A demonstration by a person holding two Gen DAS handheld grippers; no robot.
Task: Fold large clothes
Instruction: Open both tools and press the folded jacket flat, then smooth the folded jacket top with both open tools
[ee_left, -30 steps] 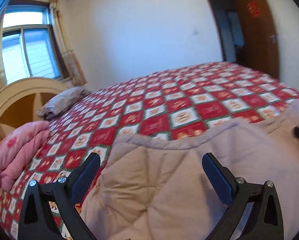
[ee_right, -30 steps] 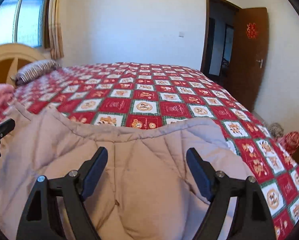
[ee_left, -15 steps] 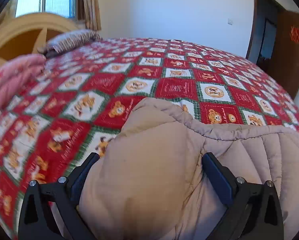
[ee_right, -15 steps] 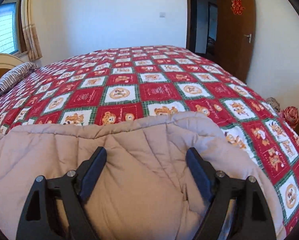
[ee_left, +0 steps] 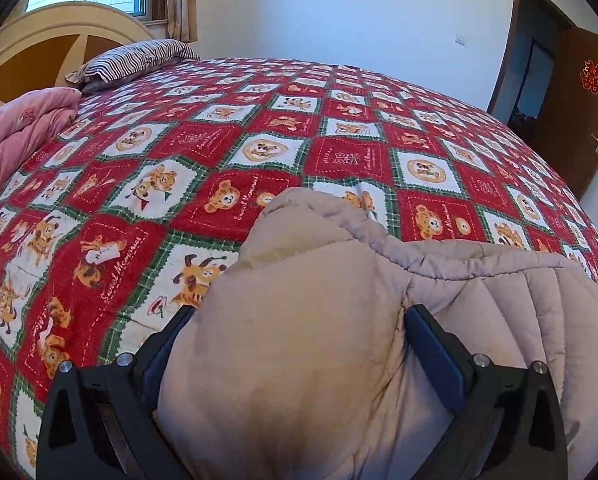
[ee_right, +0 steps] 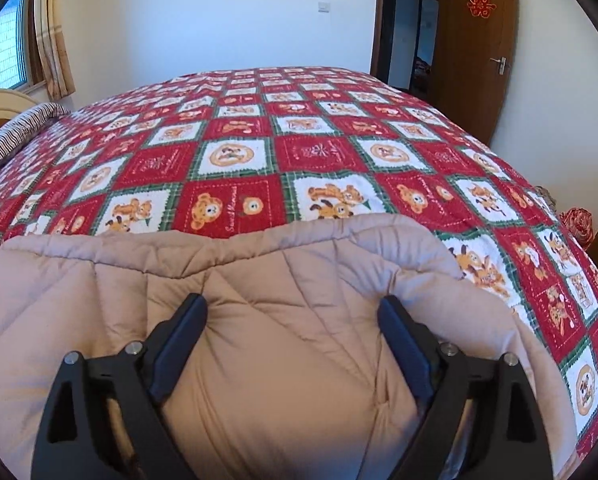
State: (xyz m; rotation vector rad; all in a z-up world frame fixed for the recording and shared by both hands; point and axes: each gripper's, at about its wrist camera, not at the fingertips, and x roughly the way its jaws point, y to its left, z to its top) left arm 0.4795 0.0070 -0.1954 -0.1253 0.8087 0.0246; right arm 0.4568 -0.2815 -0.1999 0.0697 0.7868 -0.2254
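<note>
Now that the coat (ee_left: 299,340) has come down from mid-air onto the bed (ee_left: 339,160), its folded bulk lies flat, so this fold looks laid. Bulging fabric fills the wide left tool (ee_left: 299,344); whether it still grips, I cannot tell. Right tool (ee_right: 295,336) has just been opening, coat between its jaws, both tilted downward.

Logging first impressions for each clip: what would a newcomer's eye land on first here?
The bed's loud red, white and green bear-patterned patchwork bedspread fills both views. At its near edge lies a puffy beige quilted coat, bulging between the black fingers of the left gripper and the right gripper. A pink folded quilt and a striped pillow sit by the headboard.
</note>
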